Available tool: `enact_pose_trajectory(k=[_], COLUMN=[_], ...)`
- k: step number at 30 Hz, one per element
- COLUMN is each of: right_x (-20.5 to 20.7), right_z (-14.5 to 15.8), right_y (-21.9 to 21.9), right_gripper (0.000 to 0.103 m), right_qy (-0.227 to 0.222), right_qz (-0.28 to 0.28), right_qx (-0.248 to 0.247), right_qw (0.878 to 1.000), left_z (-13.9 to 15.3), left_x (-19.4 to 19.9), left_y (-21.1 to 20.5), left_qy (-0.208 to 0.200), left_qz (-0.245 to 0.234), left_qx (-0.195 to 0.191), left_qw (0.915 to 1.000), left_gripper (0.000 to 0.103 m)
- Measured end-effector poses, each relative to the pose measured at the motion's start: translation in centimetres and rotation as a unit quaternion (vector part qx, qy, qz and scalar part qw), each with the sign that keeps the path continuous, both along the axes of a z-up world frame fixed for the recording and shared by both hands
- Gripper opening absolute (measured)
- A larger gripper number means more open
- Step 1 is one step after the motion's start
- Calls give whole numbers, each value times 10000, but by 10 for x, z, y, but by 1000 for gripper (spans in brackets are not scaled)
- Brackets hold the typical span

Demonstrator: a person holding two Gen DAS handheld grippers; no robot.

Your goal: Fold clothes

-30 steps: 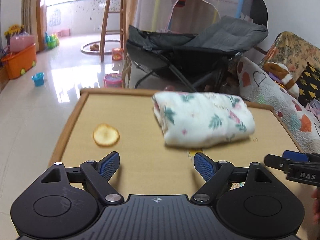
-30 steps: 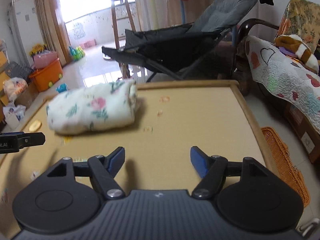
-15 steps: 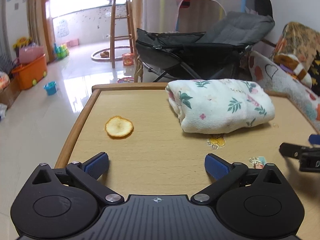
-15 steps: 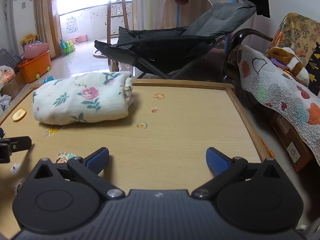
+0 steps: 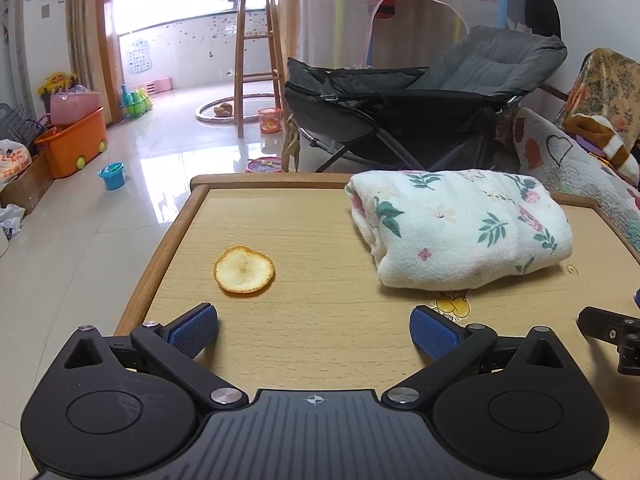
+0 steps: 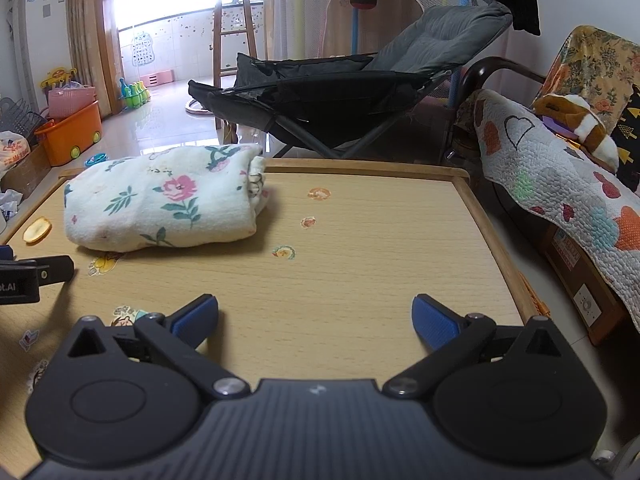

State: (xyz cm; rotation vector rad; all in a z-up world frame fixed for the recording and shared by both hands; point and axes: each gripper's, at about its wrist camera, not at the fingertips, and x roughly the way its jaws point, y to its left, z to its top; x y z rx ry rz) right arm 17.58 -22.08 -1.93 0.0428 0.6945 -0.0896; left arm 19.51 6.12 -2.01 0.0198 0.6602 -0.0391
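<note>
while both claws gape, folded cloth rests.

left gripper: jaws spread wider than a second ago, nothing between fingers | right gripper: jaws likewise spread wider, empty | folded floral cloth: no longer motion-blurred, lying ahead of the left fingers, right of centre

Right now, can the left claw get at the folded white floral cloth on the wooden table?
Probably yes: the left claw stands open and empty, and only bare wooden table lies between it and the folded white floral cloth.
</note>
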Motion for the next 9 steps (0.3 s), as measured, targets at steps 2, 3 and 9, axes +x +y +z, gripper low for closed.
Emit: enact_pose_trajectory(k=[2,3,9], right_x=[0,0,0], right_z=[0,0,0], right_y=[0,0,1], right_gripper=[103,103,103], right_qy=[-1,-1,-1], right_qz=[0,0,-2], right_qx=[-3,-3,-5], right_qw=[10000,10000,10000], left_z=[0,0,1], left_x=[1,0,4], left_y=[0,-1,3], left_qy=[0,0,2], left_qz=[11,11,-9], left_qx=[-8,-8,-7], left_qw=[10000,10000,10000], left_gripper=[103,103,103])
